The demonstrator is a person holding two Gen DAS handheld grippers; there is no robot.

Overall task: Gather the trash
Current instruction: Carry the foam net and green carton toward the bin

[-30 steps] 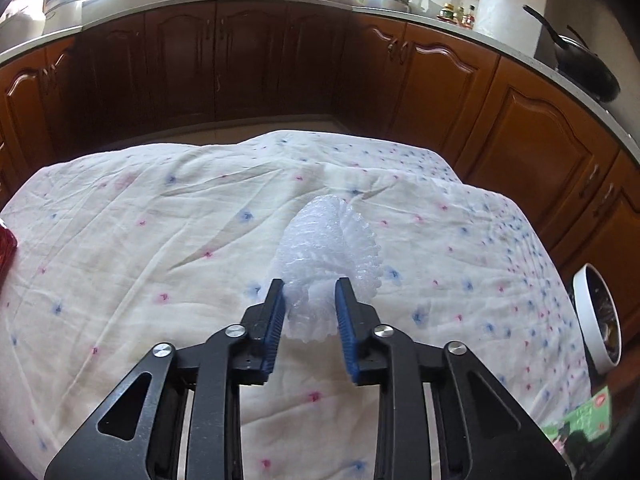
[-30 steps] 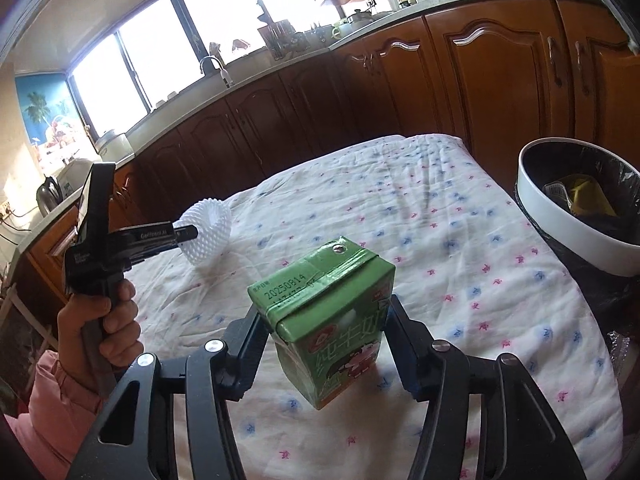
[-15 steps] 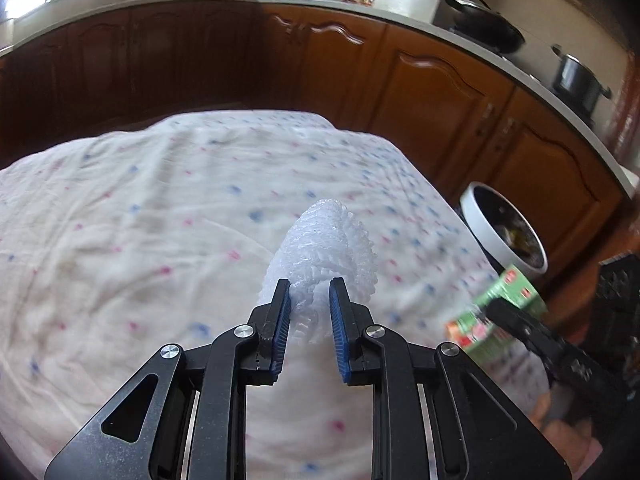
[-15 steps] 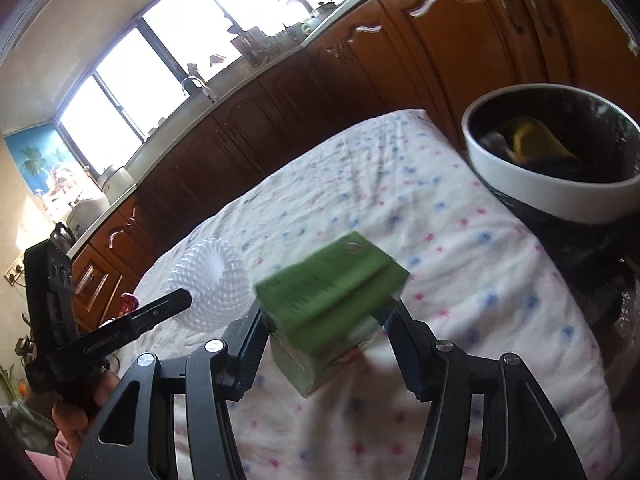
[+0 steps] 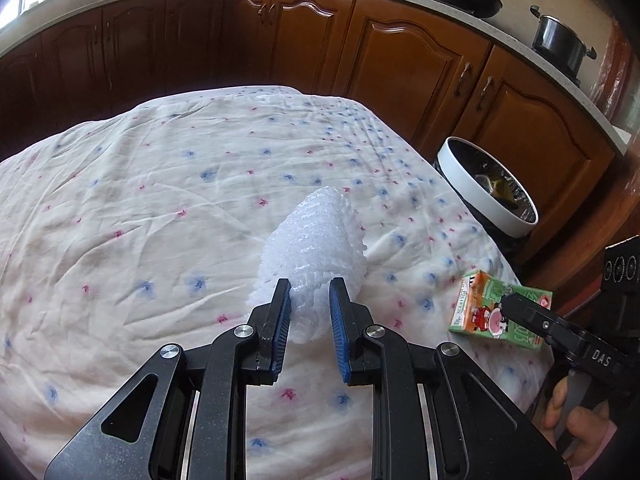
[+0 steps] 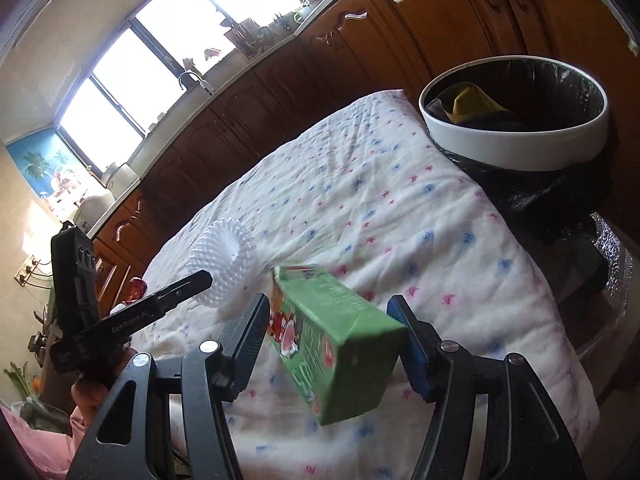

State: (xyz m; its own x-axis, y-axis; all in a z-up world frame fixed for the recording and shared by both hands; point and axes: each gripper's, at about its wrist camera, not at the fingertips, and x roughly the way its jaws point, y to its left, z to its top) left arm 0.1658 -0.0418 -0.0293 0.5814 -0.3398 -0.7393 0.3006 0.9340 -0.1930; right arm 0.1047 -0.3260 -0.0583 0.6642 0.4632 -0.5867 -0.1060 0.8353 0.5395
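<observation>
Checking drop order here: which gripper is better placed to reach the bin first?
Probably right. The right gripper holds the green carton off the cloth, facing the open trash bin; the left gripper with the foam net sits farther back.

Left gripper [image 5: 309,300]: black angular frame w/ triangular cutouts, silver screws, blue ribbed pads [image 5: 283,320]. Right gripper [image 6: 328,330]: same build, white "DAS" lettering. Bare fingers [image 5: 576,424] at 4 o'clock, pink sleeve [image 6: 40,446] at 8 o'clock.
</observation>
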